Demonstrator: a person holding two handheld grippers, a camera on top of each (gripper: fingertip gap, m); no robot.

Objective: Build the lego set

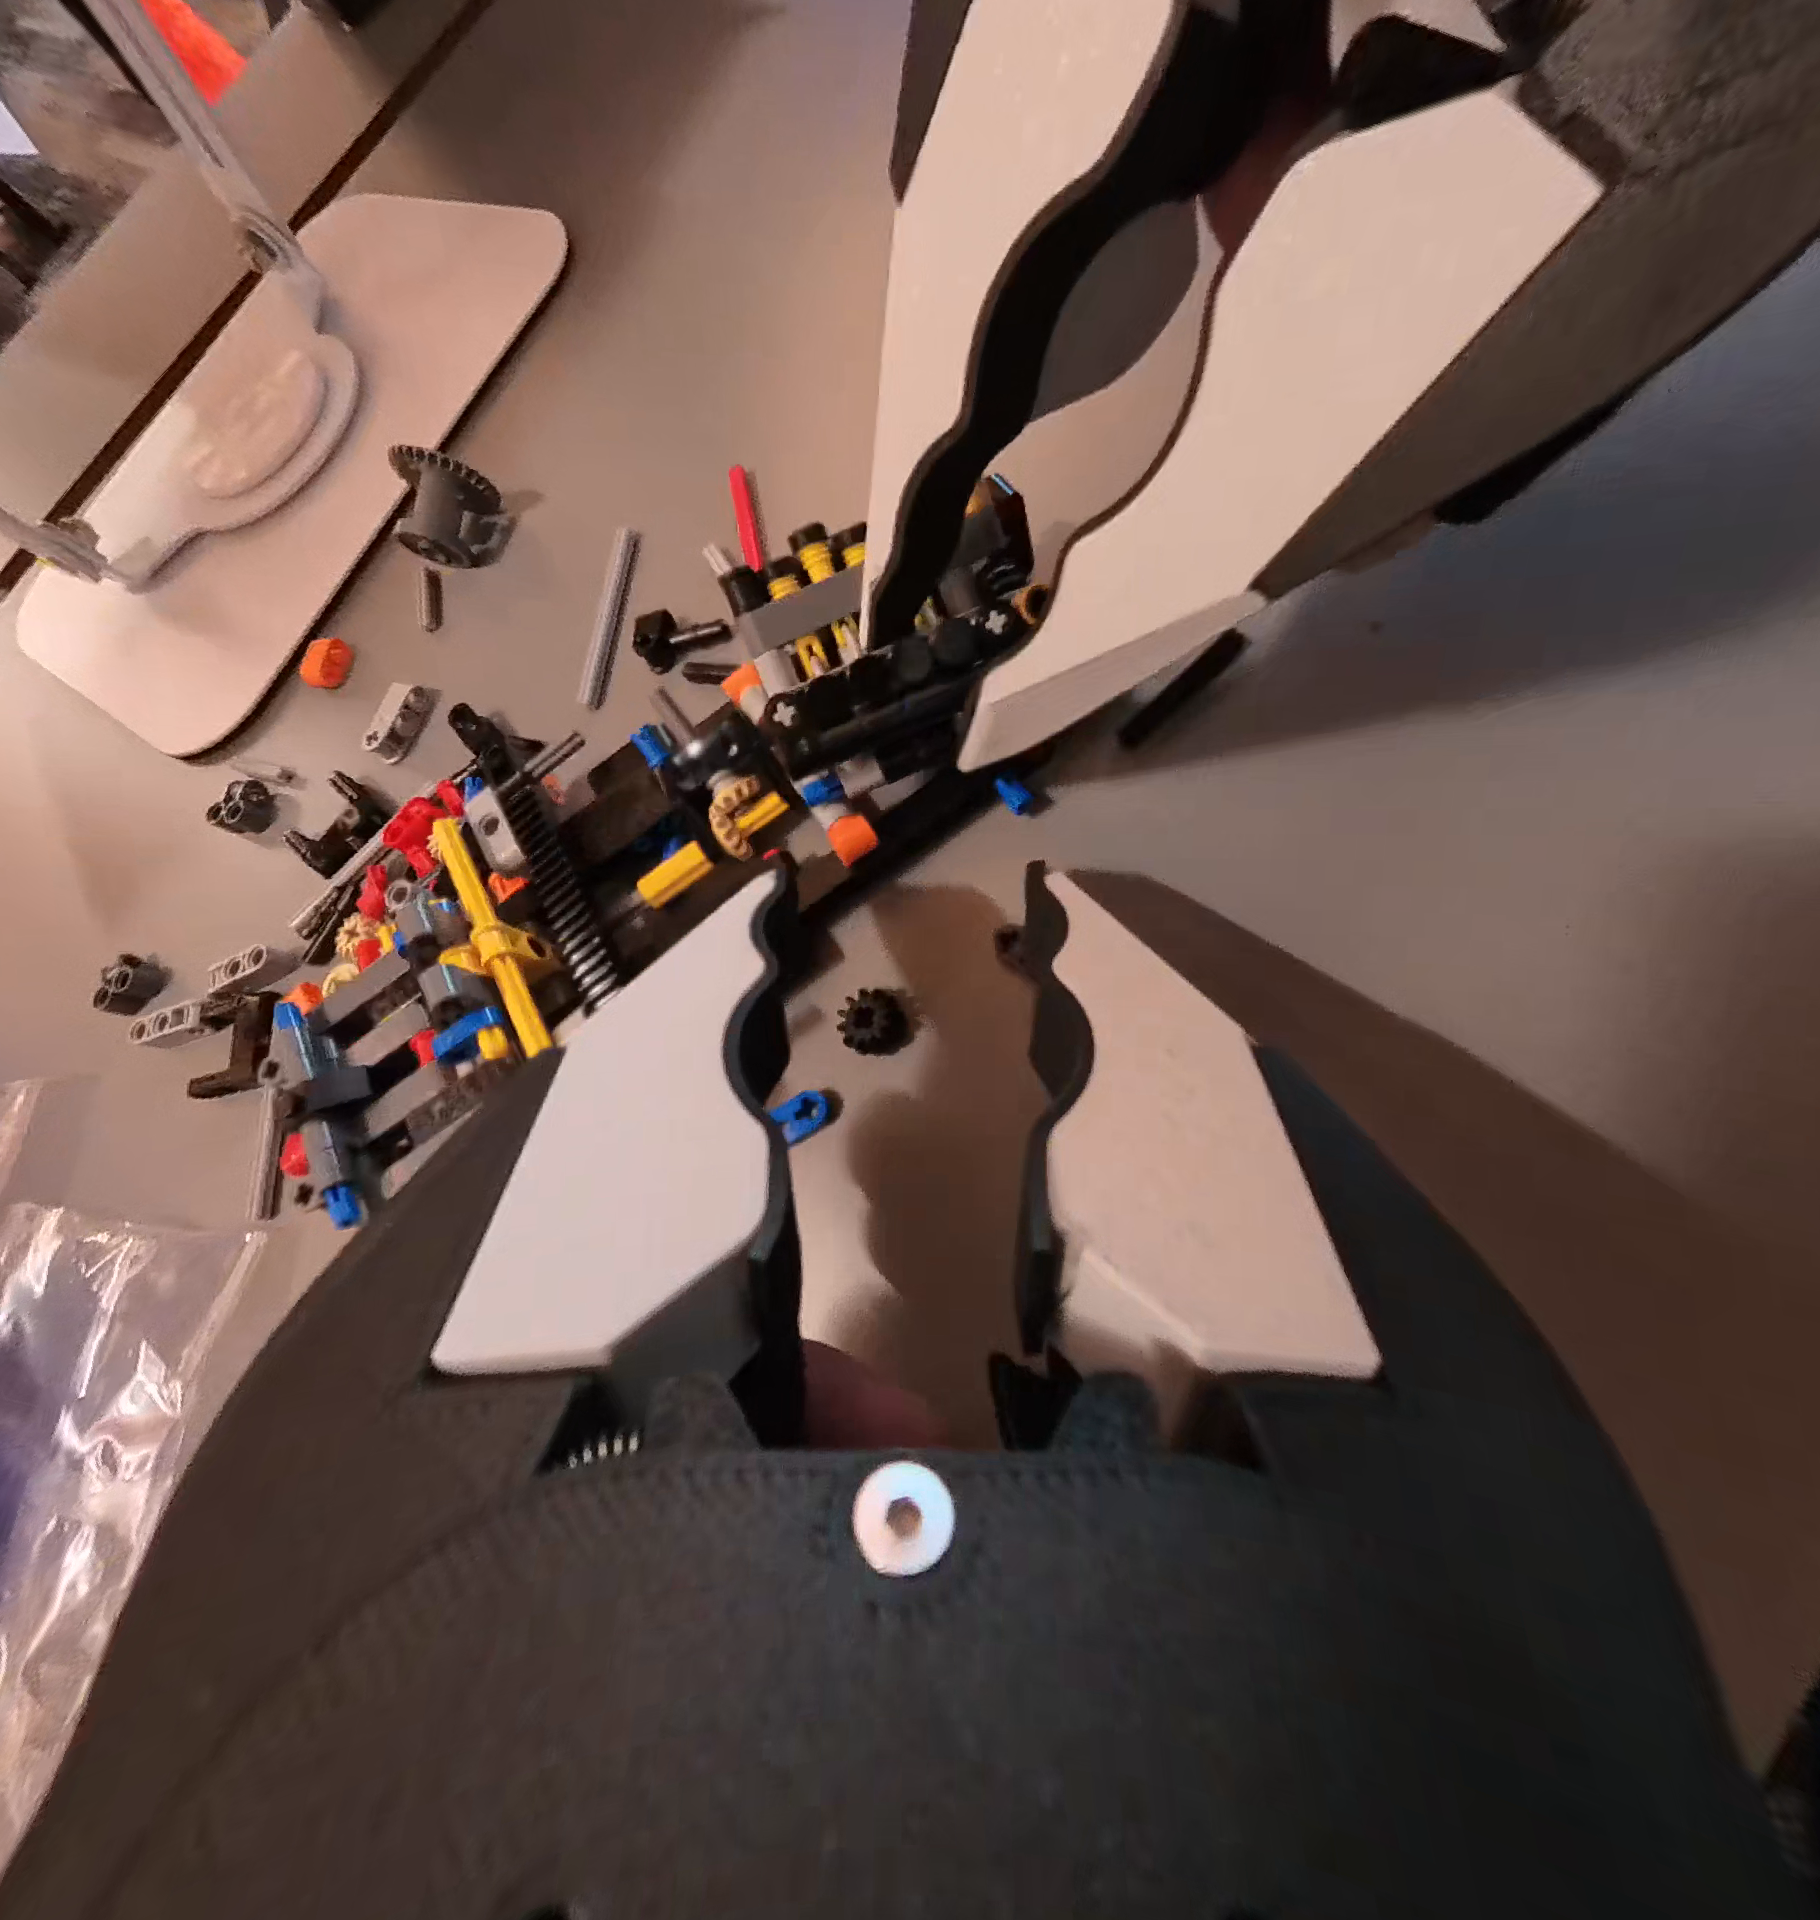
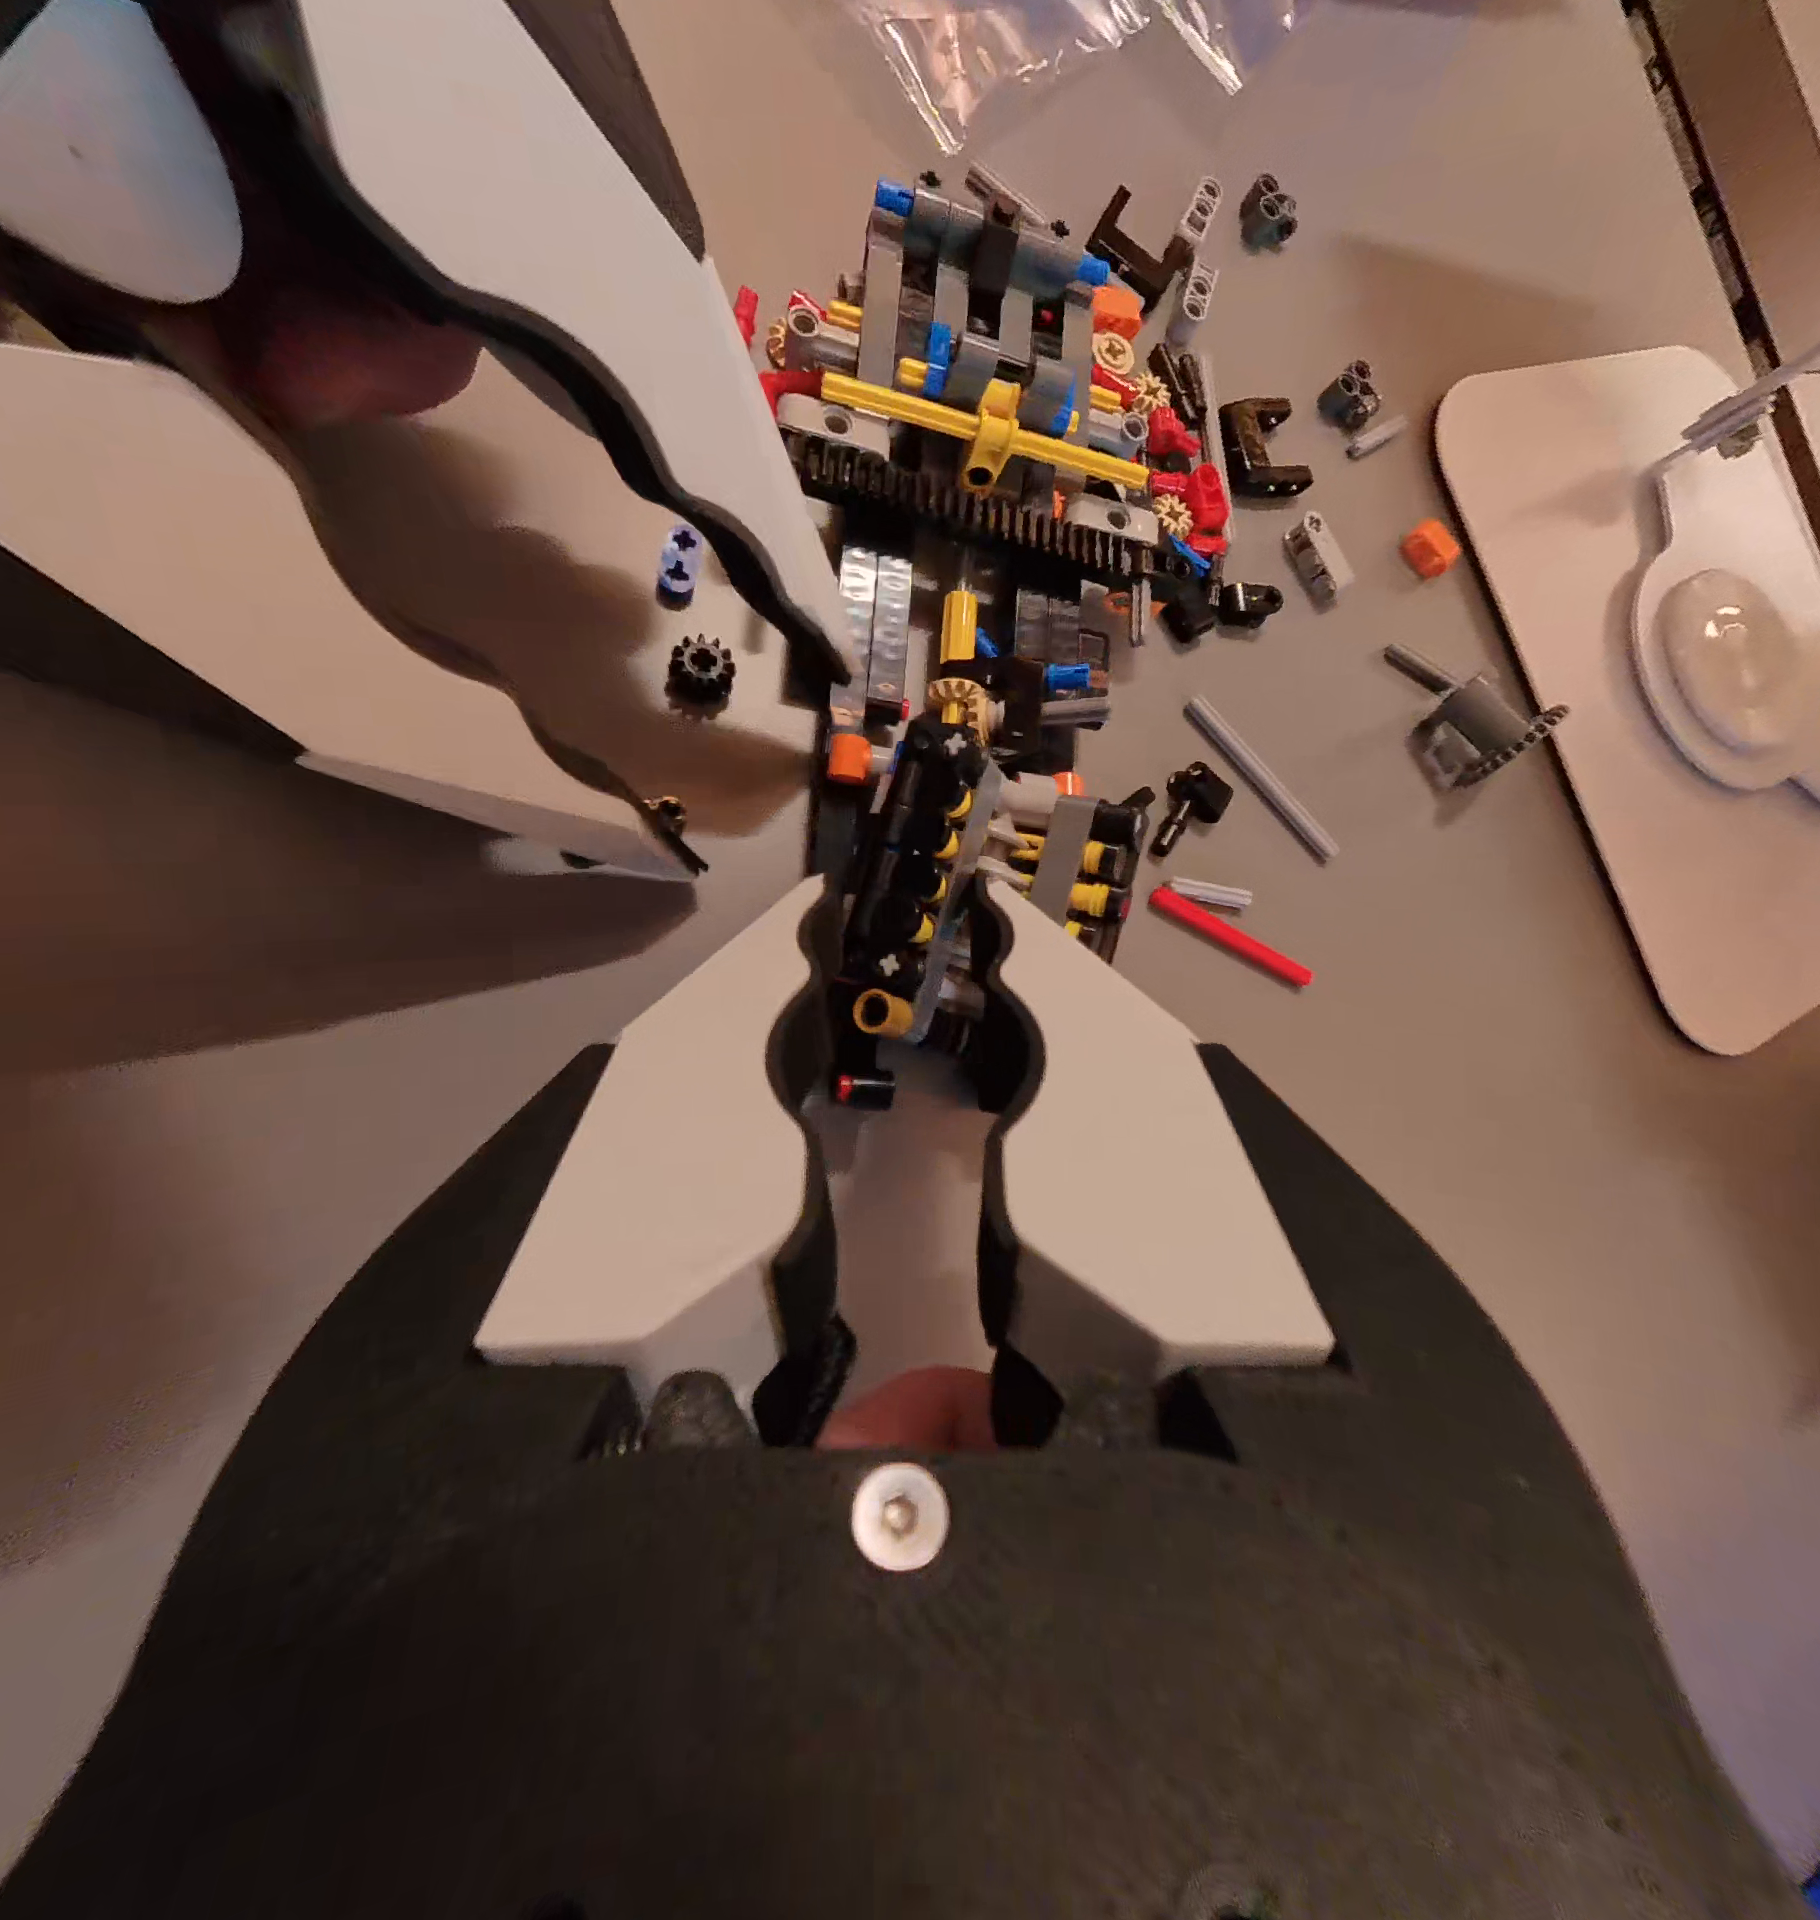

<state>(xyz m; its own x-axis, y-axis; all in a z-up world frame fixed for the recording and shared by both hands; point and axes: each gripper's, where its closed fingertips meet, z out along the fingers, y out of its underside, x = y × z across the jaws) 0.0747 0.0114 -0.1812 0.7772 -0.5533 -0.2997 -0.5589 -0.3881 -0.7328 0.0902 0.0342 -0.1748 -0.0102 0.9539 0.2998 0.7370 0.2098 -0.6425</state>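
Grey tabletop (image 2: 1508,1195) is strewn with loose pieces. At its middle the half-built model (image 2: 989,499) is clamped at its black end beam by the right gripper (image 2: 901,935); the left gripper (image 1: 906,997) is spread, empty. Light, rigid, easily popped apart; the stiff beams are best gripped.

I see smooth, glossy plastic on the lego assembly (image 2: 973,457) — its grey beams glint. My right hand-held gripper (image 2: 901,940) has a rough, ridged matt black body with smooth matt white fingers (image 2: 1114,1122). The surface (image 2: 262,1143) looks matt grey; the clear bag (image 1: 64,1382) is crinkly, shiny film.
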